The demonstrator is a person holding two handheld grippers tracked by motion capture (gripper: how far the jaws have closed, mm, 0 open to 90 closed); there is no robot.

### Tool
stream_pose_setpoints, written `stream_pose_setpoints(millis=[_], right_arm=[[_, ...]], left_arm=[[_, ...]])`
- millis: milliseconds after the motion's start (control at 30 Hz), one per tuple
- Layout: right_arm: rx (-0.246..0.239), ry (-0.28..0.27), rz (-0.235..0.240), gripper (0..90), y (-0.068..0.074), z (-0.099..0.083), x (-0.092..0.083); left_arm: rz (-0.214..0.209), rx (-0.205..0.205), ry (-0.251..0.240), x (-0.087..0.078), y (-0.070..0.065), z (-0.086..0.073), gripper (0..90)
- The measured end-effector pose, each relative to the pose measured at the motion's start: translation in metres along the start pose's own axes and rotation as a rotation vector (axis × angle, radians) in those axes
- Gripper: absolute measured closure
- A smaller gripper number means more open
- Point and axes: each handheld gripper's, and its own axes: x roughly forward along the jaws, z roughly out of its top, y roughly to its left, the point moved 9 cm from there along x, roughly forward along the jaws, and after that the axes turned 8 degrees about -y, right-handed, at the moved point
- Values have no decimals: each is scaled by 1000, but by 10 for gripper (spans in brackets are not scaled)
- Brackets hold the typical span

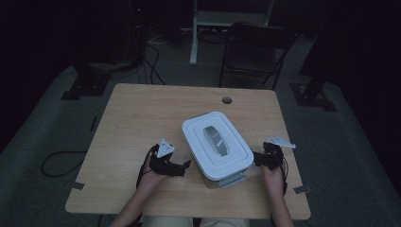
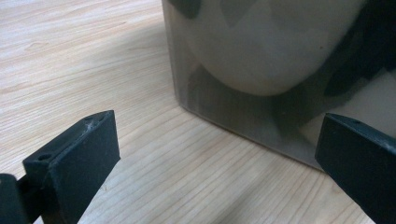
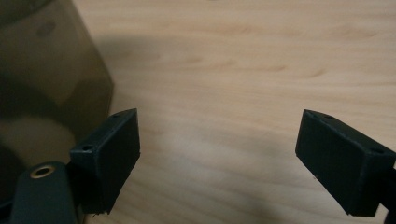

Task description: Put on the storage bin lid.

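A clear plastic box with a white lid [image 1: 217,144] stands on the wooden table [image 1: 142,113], a grey handle on its top. My left gripper [image 1: 187,164] lies low on the table just left of the box, its jaws wide apart and pointing at the box's wall [image 2: 261,107], through which a pale rounded shape shows. My right gripper [image 1: 257,158] sits at the box's right side, jaws spread wide over bare wood [image 3: 219,140], with the box's smoky wall [image 3: 51,93] at its left. Nothing lies between either pair of jaws.
A round cable hole [image 1: 227,100] lies in the table's far edge. Behind the table stand a dark chair [image 1: 255,52] and a white stand [image 1: 194,33], with cables on the floor. A latch [image 1: 232,178] sticks out at the box's near end.
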Motion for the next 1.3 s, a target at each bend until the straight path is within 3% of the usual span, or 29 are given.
stream_pose_setpoints(millis=[233,400,733,900,1100,1300], right_arm=[[-28,28,37,144,15,-13,8],[-28,20,32,149,16,-15,5],[-30,36,78,169,30,-22,-1],[-31,49,117,170,43,-26,-4],[-75,37,97,176,54,-27,-9],[-70,32,133,162,62,-30,-12]], left_arm=[[-4,14,9,6,-1,3,5],[-2,27,18,11,-2,6,5],[38,46,46,17,13,12,5],[54,33,40,18,20,12,5],[64,28,45,16,27,11,5],[62,17,35,13,32,11,5]])
